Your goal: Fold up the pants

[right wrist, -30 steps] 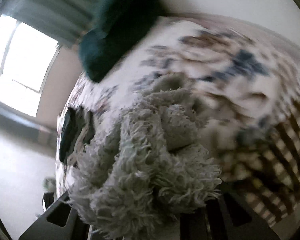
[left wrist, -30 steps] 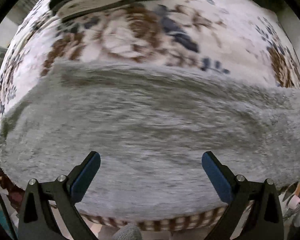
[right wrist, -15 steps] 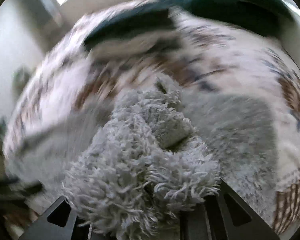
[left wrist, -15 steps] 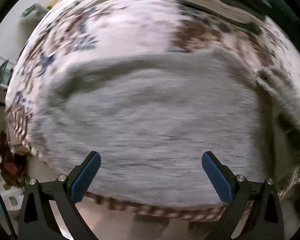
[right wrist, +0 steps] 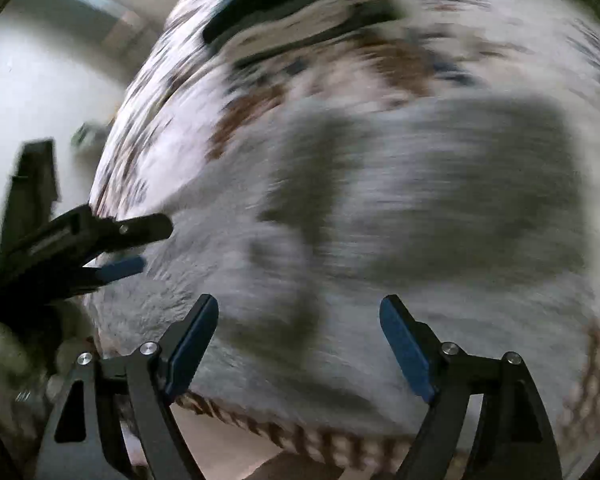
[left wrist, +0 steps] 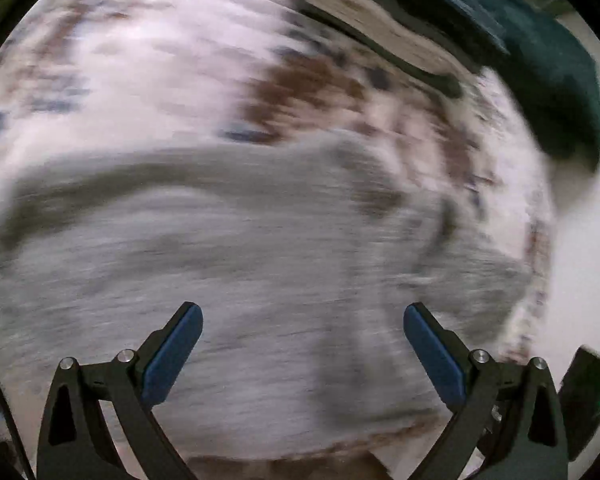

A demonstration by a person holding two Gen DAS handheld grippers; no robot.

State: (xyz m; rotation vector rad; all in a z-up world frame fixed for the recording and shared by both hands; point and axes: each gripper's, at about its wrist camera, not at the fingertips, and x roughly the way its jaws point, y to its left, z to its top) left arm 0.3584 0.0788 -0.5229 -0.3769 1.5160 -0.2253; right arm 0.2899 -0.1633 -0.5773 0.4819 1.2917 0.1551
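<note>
The grey fuzzy pants lie spread on the bed, blurred by motion. One darker layer lies folded over the lighter part. My left gripper hovers open above the pants, nothing between its blue pads. My right gripper is opening its jaws above the pants, and no fabric sits between them. The left gripper also shows at the left edge of the right wrist view, over the pants' left end.
A floral bedspread covers the bed, with a checked trim along its near edge. A dark teal cushion and a flat dark-and-beige item lie at the far side. Pale floor lies beyond the bed's left side.
My right gripper was shut on a bunch of the fuzzy fabric; now its jaws stand apart and the fabric lies on the bed. Both views have swung across the bed.
</note>
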